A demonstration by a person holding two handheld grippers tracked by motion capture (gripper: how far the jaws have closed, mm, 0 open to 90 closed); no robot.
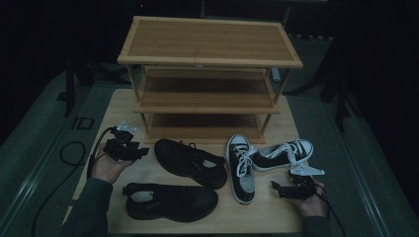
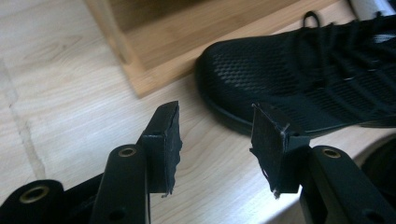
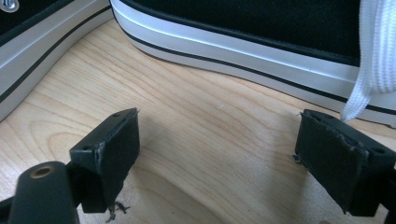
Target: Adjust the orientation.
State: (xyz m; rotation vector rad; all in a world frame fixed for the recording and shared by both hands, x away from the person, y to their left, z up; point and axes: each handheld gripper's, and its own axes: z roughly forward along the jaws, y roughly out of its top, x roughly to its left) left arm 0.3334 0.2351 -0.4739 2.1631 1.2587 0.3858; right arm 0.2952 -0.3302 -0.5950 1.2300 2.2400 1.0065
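High view: the left gripper [image 1: 141, 152] sits just beside the toe of a black mesh shoe [image 1: 190, 162]; the right gripper [image 1: 275, 186] points at the black-and-white sneakers [image 1: 241, 168].
Left gripper view: jaws partly open, holding nothing, mesh shoe just ahead.
Right gripper view: jaws wide apart, empty, a sneaker's white sole [image 3: 243, 46] just ahead

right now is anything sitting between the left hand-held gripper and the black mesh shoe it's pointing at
Nothing visible does. In the left gripper view, only bare table lies between the open left hand-held gripper and the toe of the black mesh shoe. The foot of the wooden rack stands off to one side of that line, beside the toe.
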